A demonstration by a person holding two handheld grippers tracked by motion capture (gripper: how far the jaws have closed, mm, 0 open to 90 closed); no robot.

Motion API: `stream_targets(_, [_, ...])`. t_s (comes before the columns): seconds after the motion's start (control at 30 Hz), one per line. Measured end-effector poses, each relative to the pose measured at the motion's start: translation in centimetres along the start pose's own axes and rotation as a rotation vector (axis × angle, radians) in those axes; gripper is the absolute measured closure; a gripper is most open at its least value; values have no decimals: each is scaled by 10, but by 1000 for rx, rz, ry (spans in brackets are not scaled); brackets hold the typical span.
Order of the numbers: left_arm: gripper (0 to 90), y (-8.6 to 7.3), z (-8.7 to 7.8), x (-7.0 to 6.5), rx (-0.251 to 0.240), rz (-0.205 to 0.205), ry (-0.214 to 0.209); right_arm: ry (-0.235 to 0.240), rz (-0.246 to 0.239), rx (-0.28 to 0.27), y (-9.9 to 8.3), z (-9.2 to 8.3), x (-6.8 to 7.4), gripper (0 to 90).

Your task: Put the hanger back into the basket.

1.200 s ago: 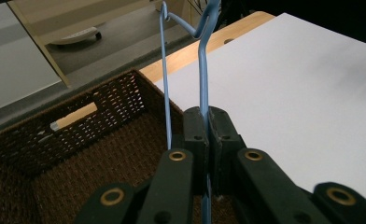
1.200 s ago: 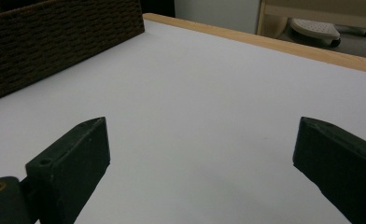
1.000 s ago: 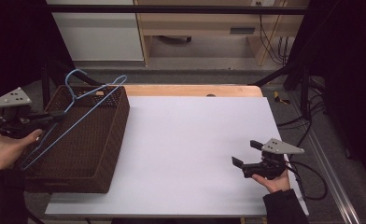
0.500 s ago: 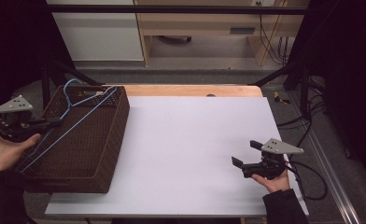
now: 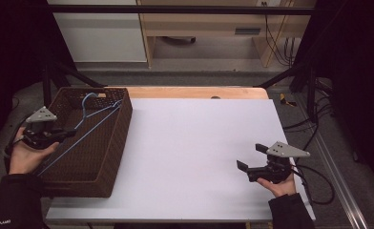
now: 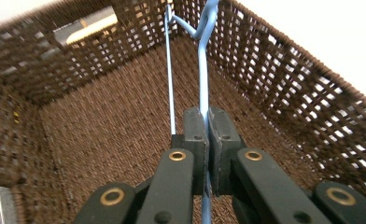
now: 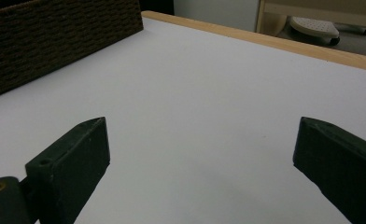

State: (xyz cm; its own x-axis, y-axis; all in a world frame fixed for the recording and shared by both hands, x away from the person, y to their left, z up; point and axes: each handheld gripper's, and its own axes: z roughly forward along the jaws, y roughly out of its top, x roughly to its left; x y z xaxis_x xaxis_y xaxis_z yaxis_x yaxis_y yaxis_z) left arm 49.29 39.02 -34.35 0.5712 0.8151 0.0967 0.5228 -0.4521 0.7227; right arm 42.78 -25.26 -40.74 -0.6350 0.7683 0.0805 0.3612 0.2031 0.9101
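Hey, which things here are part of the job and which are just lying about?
In the job:
- blue hanger
- wicker basket
- left hand-held gripper, shut on the hanger

Lying about:
- right hand-held gripper, open over the table
- cables

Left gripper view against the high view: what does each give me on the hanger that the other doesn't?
Left gripper view alone: the left gripper with its jaws shut on the blue hanger, the wire pinched between the pads, and the woven basket floor below it. High view alone: the hanger's full slant across the basket, its hook end near the far wall, and the right gripper open over the white table. Both share: the blue hanger inside the brown basket, held by the left gripper.
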Motion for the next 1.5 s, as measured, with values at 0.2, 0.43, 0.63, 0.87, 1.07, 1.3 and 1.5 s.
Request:
stream_targets(0.2, [869, -11, 18, -5, 65, -6, -13, 0, 0, 1, 0, 0, 0, 42])
stream_targets(0.43, [840, -13, 18, -12, 71, -20, 1, 0, -1, -3, 0, 0, 0, 42])
stream_targets(0.63, [752, -7, -1, -23, -31, -46, 18, 0, 1, -7, 1, -1, 0, 42])
stream_targets(0.87, [546, 5, -20, -49, -193, -73, -14, -3, 1, -16, 2, -3, 1, 41])
stream_targets(1.07, [397, 14, -29, -80, -291, -49, -21, -2, -1, -32, 3, -5, 0, 40])
stream_targets(1.3, [303, 18, -28, -117, -343, -2, -74, -3, 2, -45, 4, -7, 1, 40])
stream_targets(1.5, [185, 17, -17, -147, -367, 11, -109, -4, 4, -50, 4, -8, 1, 38])
